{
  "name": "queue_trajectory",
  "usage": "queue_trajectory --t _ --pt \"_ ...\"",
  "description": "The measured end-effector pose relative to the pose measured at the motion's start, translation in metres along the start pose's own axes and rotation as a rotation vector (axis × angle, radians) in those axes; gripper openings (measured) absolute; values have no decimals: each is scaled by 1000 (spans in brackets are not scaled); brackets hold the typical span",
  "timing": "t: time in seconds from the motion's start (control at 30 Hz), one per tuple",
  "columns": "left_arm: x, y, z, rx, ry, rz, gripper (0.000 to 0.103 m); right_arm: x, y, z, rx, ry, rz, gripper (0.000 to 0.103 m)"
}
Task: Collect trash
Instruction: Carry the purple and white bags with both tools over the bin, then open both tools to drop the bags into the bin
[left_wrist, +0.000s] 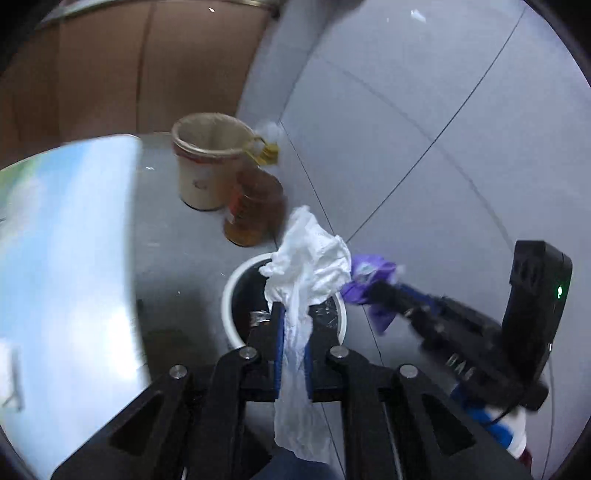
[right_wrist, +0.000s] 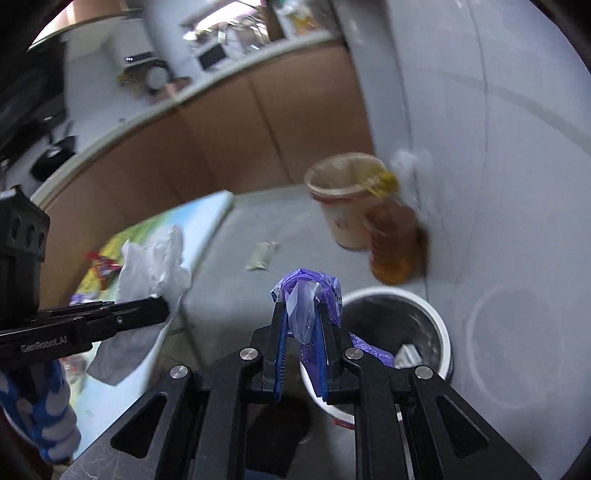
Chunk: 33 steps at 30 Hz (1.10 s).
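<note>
My left gripper (left_wrist: 294, 308) is shut on a crumpled white tissue (left_wrist: 310, 258) that hangs through its jaws and sits right above a round white-rimmed trash bin (left_wrist: 231, 295) on the floor. My right gripper (right_wrist: 301, 308) is shut on a purple plastic wrapper (right_wrist: 306, 288) at the near left rim of the same trash bin (right_wrist: 439, 321). In the left wrist view the right gripper (left_wrist: 376, 288) comes in from the right with the purple wrapper (left_wrist: 365, 273) beside the tissue. In the right wrist view the left gripper (right_wrist: 162, 304) reaches in from the left holding the white tissue (right_wrist: 155, 266).
A beige paper cup (left_wrist: 207, 166) and an amber oil bottle (left_wrist: 255, 206) stand by the tiled wall (left_wrist: 443, 129) behind the bin. A colourful mat (left_wrist: 70, 258) covers the floor at left. A small wrapper (right_wrist: 262, 254) lies on the grey floor. Brown cabinets (right_wrist: 236, 133) stand behind.
</note>
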<state>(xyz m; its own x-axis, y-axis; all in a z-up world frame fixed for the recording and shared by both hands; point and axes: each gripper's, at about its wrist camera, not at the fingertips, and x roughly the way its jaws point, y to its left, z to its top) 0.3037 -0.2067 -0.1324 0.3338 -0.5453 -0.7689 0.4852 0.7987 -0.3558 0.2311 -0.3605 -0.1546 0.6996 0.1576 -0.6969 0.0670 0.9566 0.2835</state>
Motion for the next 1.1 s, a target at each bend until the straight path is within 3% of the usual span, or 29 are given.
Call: queue_trajectory --t 0.27,0.33,0.37,0.43,0.57,0.8,0.93,1.1 --pt "95 -9 20 -64 91 -46 14 62 -45 -9 71 80 -80 19" --pt "103 -6 19 -82 100 -56 31 68 -56 -13 95 82 -99 22" --pt "107 -6 19 -92 98 -61 34 71 -59 -13 103 82 -105 25" --pt "113 -5 19 -107 100 -74 36 71 -67 -15 109 80 -127 36" --pt "112 -2 16 -126 92 -78 36 65 -72 -19 112 69 -159 38" --pt "60 2 14 -120 -17 -78 36 33 -48 -10 68 10 -168 42" --pt "7 6 7 -109 -134 -33 36 3 -19 -1 23 -50 -153 44" --pt "-48 11 -3 -97 -198 9 36 -40 15 7 -17 -130 -128 47"
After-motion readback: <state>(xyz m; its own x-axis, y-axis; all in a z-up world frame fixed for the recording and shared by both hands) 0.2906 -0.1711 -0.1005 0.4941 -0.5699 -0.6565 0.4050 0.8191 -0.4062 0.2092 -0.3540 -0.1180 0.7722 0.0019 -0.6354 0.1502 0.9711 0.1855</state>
